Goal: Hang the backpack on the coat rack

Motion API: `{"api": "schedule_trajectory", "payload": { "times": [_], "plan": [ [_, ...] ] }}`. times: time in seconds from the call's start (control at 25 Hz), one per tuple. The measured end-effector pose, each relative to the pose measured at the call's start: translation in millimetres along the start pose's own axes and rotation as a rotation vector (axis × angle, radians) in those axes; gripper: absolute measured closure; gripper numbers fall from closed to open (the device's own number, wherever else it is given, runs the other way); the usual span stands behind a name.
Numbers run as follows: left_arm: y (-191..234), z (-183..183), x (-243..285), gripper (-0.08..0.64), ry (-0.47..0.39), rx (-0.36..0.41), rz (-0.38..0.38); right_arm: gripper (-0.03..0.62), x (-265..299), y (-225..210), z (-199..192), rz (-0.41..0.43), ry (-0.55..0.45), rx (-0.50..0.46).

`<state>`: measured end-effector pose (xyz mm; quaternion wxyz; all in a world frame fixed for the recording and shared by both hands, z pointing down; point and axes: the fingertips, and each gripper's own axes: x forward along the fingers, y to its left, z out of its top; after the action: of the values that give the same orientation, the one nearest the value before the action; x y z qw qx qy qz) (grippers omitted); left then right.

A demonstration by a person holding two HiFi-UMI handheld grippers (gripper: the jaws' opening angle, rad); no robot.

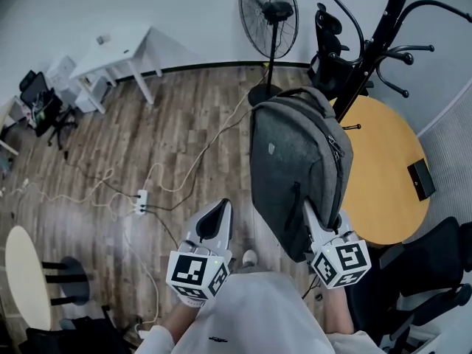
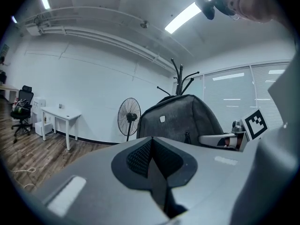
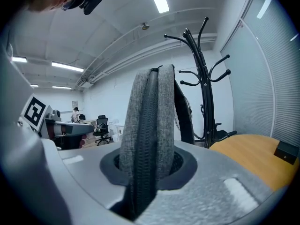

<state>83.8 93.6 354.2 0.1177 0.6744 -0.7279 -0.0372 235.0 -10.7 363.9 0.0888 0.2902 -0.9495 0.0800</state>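
Right gripper is clenched on the backpack. In the right gripper view the grey fabric edge with its zipper stands upright between my jaws, pinched from both sides. The bag is off the floor, at about 3 o'clock from the head view's centre, its top towards the coat rack. The rack stands at 1 o'clock, beside the round wooden table, and none of its hooks carries the bag. Left gripper sits at 6 o'clock, just left of the bag and not touching it. Its jaws are pressed together with nothing between them. A standing fan is at 12 o'clock, and a white desk at 10 o'clock.
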Motion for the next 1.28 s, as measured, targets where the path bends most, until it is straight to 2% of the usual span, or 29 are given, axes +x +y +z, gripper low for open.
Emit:
{"api": "schedule_trajectory", "payload": {
  "times": [0.36, 0.6, 0.84, 1.28],
  "plan": [
    [6.1, 3.7, 18.4, 0.541, 0.022, -0.014, -0.002, 0.506, 20.6, -8.0, 12.9, -0.004, 0.003, 0.006],
    [21.1, 9.8, 40.0, 0.541, 0.036, -0.013, -0.038, 0.506, 44.0, -8.9, 17.8, -0.026, 0.002, 0.023],
    [56.8, 10.8, 79.2, 0.541, 0.061, -0.025, -0.111, 0.506, 82.8, -7.7, 20.1, -0.086, 0.009, 0.023],
    [128.8, 49.4, 151.8, 0.541, 0.062, -0.018, -0.274, 0.506, 157.1, 2.0, 58.4, -0.247, -0.046, 0.054]
  ]
}}
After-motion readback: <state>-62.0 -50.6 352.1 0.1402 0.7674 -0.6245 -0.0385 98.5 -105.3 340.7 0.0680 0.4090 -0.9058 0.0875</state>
